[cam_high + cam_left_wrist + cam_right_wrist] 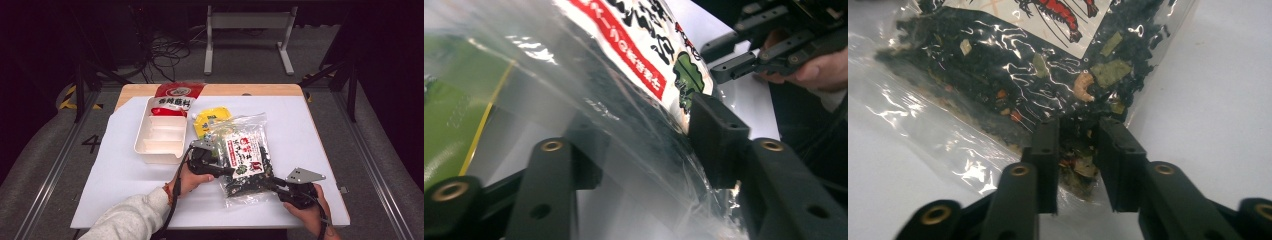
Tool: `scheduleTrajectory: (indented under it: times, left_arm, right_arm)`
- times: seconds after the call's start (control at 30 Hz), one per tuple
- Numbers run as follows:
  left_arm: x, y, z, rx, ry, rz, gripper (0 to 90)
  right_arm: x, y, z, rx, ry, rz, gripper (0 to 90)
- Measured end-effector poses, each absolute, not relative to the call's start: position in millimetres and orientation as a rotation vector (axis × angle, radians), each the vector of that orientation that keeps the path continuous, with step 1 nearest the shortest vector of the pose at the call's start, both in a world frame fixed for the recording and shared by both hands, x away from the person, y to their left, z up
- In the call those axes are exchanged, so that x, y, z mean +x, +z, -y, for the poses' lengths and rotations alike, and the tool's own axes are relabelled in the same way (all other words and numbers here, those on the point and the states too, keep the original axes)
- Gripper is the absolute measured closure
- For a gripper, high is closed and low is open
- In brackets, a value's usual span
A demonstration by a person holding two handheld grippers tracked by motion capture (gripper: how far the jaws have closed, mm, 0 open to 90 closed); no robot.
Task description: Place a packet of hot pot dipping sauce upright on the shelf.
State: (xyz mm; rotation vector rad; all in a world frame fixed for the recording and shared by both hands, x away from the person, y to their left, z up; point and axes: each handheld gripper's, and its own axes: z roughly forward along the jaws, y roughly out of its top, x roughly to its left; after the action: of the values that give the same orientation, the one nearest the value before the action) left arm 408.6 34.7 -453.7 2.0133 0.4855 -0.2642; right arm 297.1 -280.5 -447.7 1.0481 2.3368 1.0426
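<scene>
Left hand-held gripper: I read its jaws as clamped on the left edge of the seaweed packet; in the left gripper view the clear film passes between both pads and is pinched there.

Right hand-held gripper: its jaws stand a little apart around the packet's lower right corner. In the right gripper view the film and dark flakes sit between the pads, but I cannot tell whether they bear on it firmly.

Packet position: it lies on the white desk near the front edge, between both hands, its top end overlapping the yellow sachet.

Surroundings: a white divided tray stands to the left of the packet, well clear of it, with a red packet resting across its far end. The other compartments look empty.

Progress, as I judge it: the grasp is made on one side and forming on the other. The packet is not yet lifted. Transfer, probably to the tray, remains.
</scene>
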Motion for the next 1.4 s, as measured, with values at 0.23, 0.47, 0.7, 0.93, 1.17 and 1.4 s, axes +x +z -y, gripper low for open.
scheduleTrajectory:
  times: [0.23, 0.47, 0.7, 0.93, 1.17, 1.4]
  left_arm:
    - [394.9, -440.0, -37.2, 2.021, -0.186, -0.354, 65.9]
    - [383.6, -430.5, -34.0, 2.045, -0.071, -0.303, 63.7]
    - [380.4, -419.4, -37.3, 1.988, -0.035, -0.290, 50.6]
    - [379.9, -411.5, -42.3, 1.943, -0.034, -0.282, 44.1]
    - [380.1, -404.3, -49.7, 1.893, -0.012, -0.267, 60.6]
    - [375.6, -396.1, -53.9, 1.854, -0.059, -0.190, 77.7]
  right_arm:
    - [301.0, -443.8, 282.3, 1.101, 1.072, -2.282, 38.0]
    - [308.2, -444.3, 279.9, 1.037, 1.189, -2.365, 42.8]
    - [303.0, -441.6, 270.0, 0.917, 1.176, -2.361, 47.6]
    - [300.2, -435.5, 265.2, 0.863, 1.191, -2.346, 52.5]
    - [301.7, -430.8, 260.0, 0.835, 1.192, -2.358, 57.9]
    - [302.4, -428.9, 256.3, 0.850, 1.198, -2.332, 53.3]
